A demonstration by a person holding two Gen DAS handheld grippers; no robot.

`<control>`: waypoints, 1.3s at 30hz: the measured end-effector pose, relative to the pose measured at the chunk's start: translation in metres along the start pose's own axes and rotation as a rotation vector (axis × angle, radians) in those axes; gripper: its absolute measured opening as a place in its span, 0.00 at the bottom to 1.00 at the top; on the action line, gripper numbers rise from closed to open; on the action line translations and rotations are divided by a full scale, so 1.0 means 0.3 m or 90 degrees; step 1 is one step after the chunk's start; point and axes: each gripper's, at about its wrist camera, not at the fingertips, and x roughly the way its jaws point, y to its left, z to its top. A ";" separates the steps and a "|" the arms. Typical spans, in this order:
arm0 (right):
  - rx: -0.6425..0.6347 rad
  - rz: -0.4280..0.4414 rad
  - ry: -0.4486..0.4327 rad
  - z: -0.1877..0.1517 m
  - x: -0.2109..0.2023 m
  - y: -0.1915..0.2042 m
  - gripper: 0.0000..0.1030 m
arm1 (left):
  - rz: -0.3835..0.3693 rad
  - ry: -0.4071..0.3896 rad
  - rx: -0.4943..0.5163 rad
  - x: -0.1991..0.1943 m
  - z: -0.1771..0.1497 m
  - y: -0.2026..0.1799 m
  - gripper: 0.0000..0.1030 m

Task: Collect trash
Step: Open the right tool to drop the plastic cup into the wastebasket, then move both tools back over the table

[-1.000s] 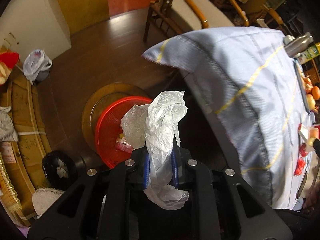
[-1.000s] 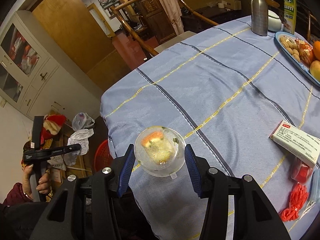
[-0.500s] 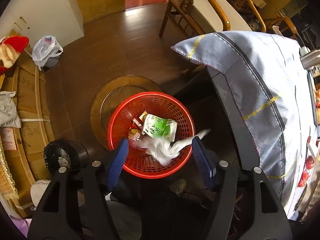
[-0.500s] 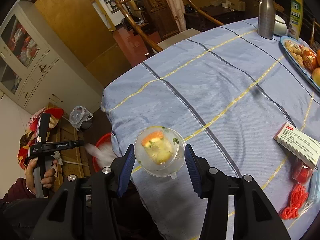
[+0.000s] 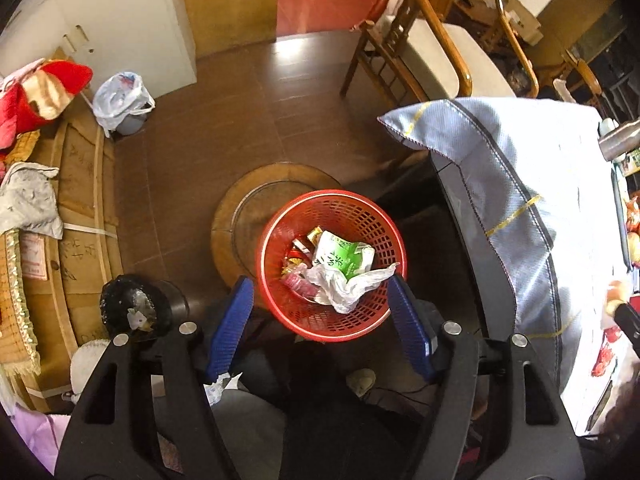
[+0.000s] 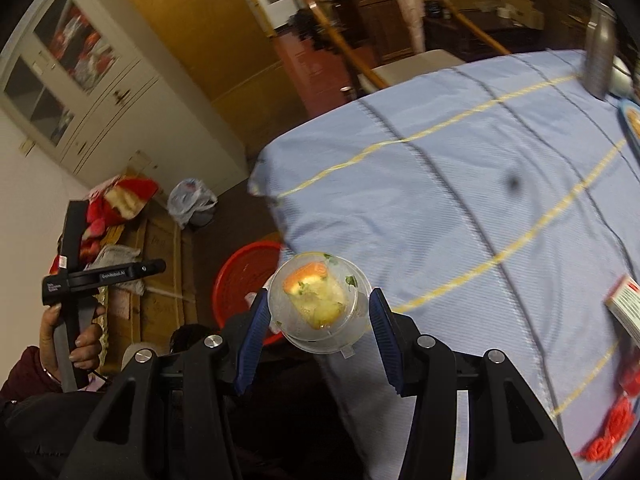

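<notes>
The left hand-held gripper (image 5: 320,320) hangs above the red basket (image 5: 280,232) on the floor beside the table (image 6: 460,200), its blue fingers spread wide with nothing between them. A crumpled white plastic bag (image 5: 344,284) lies in the basket on a green carton (image 5: 344,258). The right hand-held gripper (image 6: 316,328) clamps a clear plastic cup (image 6: 316,304) of food scraps at the table's edge.

Left gripper (image 5: 320,312) jaws wide apart; right gripper (image 6: 316,320) jaws half-closed.
</notes>
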 end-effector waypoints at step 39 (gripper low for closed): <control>0.074 -0.012 -0.054 -0.036 -0.093 -0.048 0.64 | -0.056 -0.034 0.190 -0.079 0.070 -0.307 0.69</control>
